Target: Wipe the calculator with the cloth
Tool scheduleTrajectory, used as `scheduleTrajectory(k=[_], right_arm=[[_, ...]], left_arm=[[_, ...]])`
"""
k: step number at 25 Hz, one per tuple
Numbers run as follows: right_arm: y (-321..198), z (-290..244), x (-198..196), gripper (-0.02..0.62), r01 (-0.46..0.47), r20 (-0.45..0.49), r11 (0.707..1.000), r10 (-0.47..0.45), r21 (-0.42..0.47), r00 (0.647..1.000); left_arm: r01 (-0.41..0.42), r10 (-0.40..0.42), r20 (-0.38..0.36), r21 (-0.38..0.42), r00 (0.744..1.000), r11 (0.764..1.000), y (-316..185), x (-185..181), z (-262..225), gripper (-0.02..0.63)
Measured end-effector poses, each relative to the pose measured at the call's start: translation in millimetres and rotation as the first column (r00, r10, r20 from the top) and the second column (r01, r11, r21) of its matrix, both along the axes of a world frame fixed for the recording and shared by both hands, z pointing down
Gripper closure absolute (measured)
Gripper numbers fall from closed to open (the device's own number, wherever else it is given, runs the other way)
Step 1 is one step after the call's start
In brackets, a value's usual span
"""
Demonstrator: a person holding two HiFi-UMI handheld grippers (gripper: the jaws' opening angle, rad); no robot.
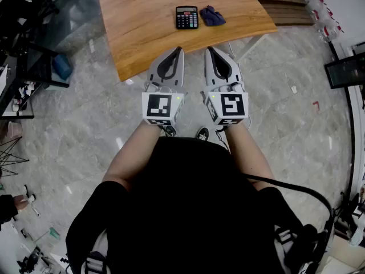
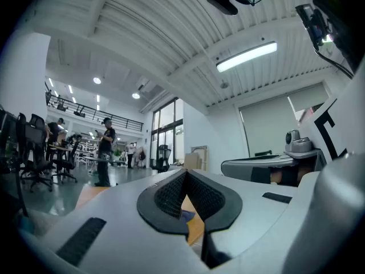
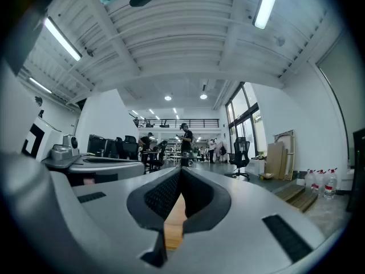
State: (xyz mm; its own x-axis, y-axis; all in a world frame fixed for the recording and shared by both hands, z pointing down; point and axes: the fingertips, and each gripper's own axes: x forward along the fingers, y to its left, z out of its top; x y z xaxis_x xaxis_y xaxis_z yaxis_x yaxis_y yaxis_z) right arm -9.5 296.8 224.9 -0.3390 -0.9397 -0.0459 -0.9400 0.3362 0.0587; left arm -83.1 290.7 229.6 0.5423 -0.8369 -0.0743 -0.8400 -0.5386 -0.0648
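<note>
A black calculator lies on the wooden table, with a crumpled dark blue cloth just to its right. Both grippers hang side by side over the floor, short of the table's near edge. My left gripper is shut and holds nothing. My right gripper is likewise shut and empty. In the left gripper view the jaws meet at the tips, with a sliver of the blue cloth and wood below them. In the right gripper view the shut jaws frame a strip of the table.
The floor is grey marbled tile. Desks and cables crowd the left side. A wooden pallet and water bottles sit at the far right. People stand far off in the hall.
</note>
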Motion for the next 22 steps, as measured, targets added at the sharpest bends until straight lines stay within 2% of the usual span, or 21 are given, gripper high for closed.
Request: scheduleTrajectory(k=[11, 14, 18, 22], right_arm=[[-0.1, 8.9, 10.7, 0.581, 0.010, 0.027, 1.000, -0.010, -0.016, 1.000], [0.2, 9.8, 21.7, 0.581, 0.023, 0.027, 1.000, -0.022, -0.016, 0.999], [-4.3, 7.3, 45.9, 0.581, 0.046, 0.082, 0.999, -0.043, -0.029, 0.996], [-17.1, 12.8, 67.8, 0.581, 0.054, 0.072, 0.998, -0.050, -0.043, 0.996]], left_arm=[[0.006, -0.006, 0.010, -0.020, 1.000, 1.000, -1.7, 9.4, 9.4, 0.604], [0.016, -0.016, 0.012, -0.022, 1.000, 1.000, -0.2, 21.7, 11.0, 0.604], [0.044, -0.044, 0.005, -0.038, 0.999, 0.998, -2.1, 39.6, 14.6, 0.603], [0.071, -0.071, 0.000, -0.055, 0.997, 0.996, -12.8, 53.5, 19.2, 0.604]])
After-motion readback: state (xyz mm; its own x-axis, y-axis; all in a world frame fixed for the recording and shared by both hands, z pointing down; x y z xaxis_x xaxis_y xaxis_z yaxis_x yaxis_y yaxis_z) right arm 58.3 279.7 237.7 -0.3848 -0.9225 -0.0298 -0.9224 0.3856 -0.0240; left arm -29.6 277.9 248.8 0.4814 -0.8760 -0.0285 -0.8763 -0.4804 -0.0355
